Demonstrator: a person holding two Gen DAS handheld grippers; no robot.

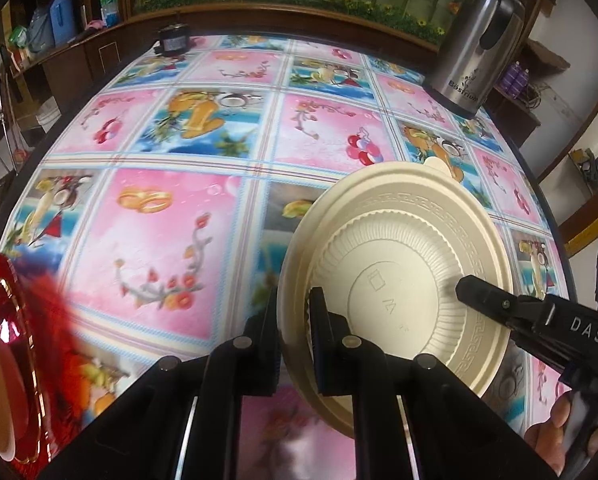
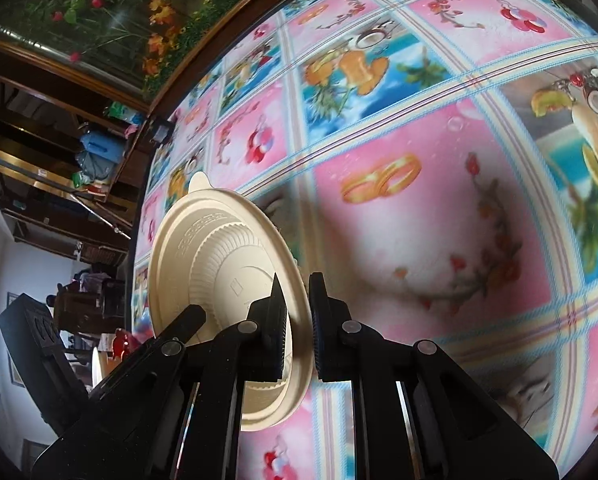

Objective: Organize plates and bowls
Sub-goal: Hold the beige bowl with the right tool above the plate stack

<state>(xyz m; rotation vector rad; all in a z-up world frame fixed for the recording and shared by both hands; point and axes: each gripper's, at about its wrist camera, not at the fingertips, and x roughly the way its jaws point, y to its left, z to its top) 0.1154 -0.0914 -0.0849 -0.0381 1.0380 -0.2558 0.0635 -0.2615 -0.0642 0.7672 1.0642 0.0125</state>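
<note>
Though unseen rightward, red plate (image 1: 3,344) leftward.

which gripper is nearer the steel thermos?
Right. The right gripper holds the cream plate's side toward the steel thermos; the left gripper clamps the opposite rim.

Cream plate (image 2: 203,248) on edge, rim pinched between right gripper (image 2: 297,320) fingers, above patterned tablecloth (image 2: 419,200)
</note>
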